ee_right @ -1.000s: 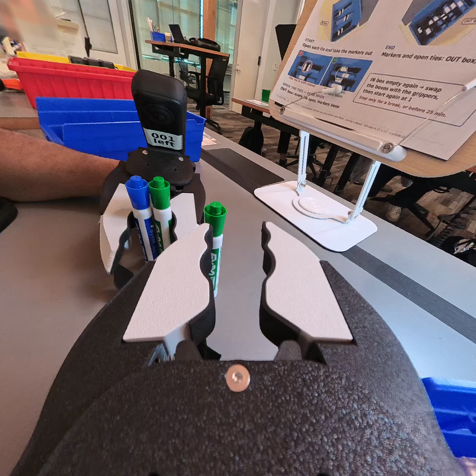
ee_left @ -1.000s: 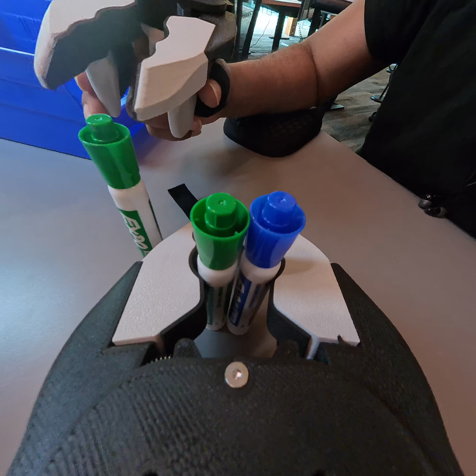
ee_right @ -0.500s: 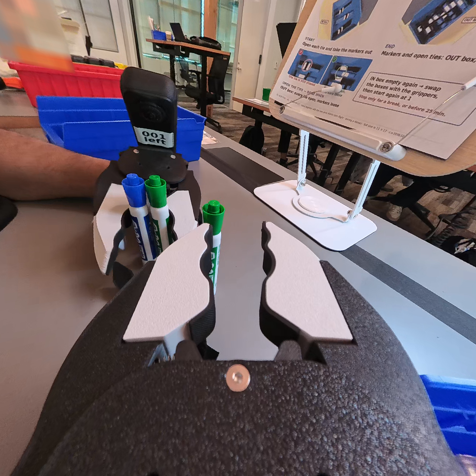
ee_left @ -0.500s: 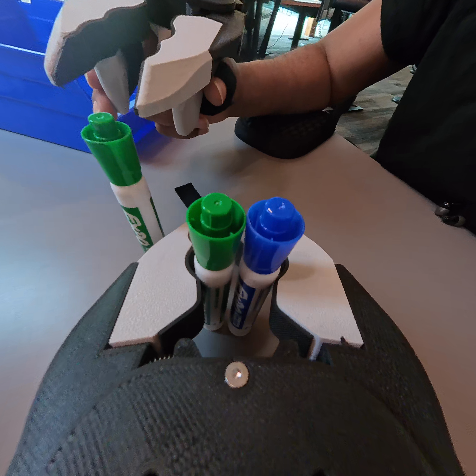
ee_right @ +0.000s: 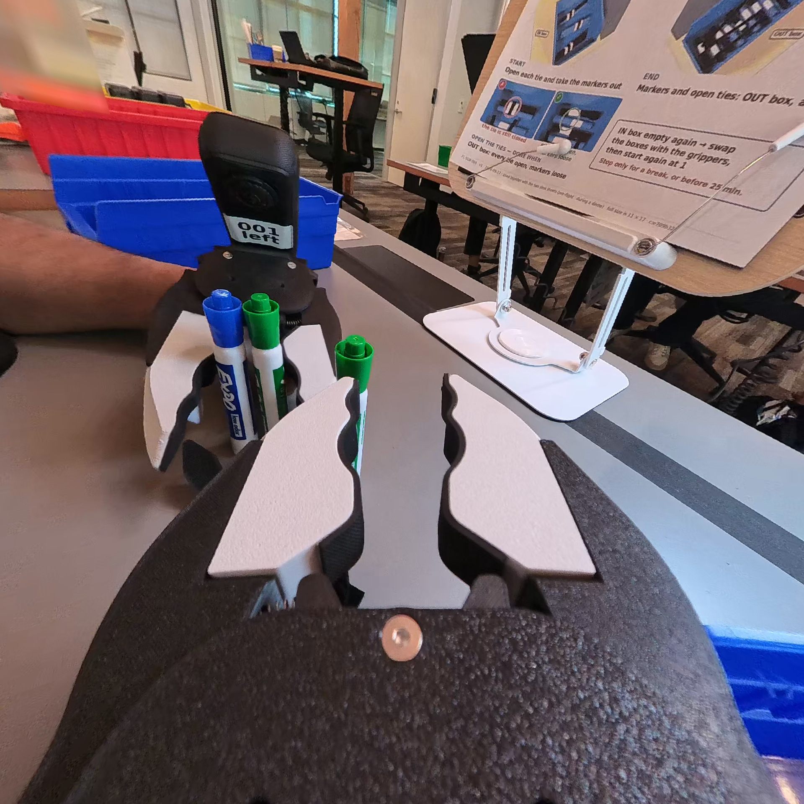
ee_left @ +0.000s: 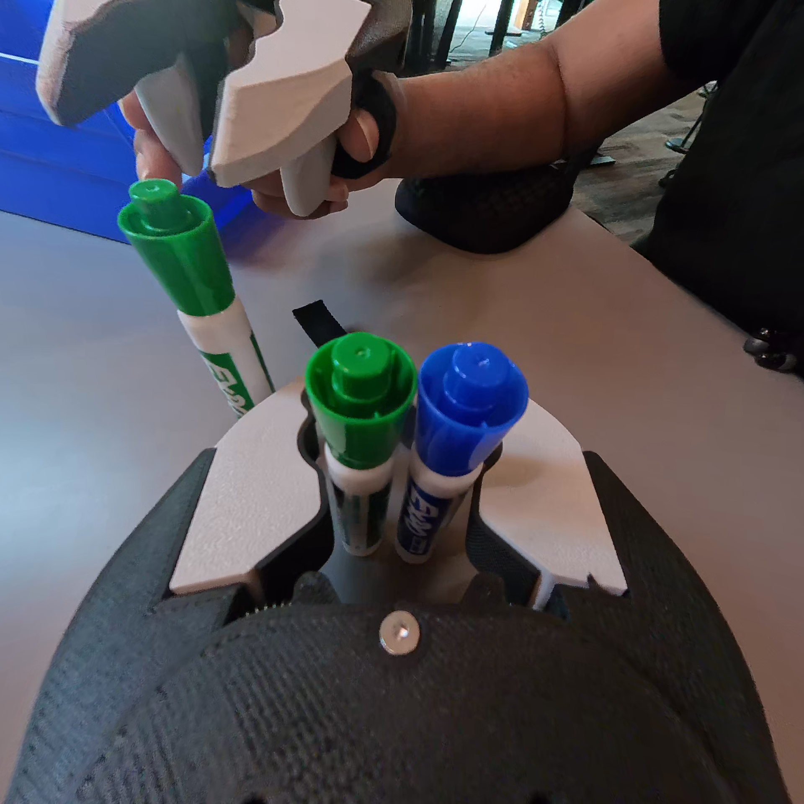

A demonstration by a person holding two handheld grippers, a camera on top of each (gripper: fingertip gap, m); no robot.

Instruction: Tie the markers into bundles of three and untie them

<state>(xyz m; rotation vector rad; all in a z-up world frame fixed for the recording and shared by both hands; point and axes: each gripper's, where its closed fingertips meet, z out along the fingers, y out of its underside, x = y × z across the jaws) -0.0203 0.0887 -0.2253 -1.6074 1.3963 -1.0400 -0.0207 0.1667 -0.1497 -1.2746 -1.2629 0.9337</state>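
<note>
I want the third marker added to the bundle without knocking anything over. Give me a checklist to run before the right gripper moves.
1. Left gripper shut on the green marker and blue marker, both upright: ok.
2. Loose green marker standing on the table, apart from the pair: ok.
3. Right gripper open and empty: ok.
4. Loose marker between the right gripper's fingers: not ok; it stands just outside one finger.
5. Black tie strap lying behind the held pair, partly hidden: cannot tell whether it is placed to wrap.
</note>
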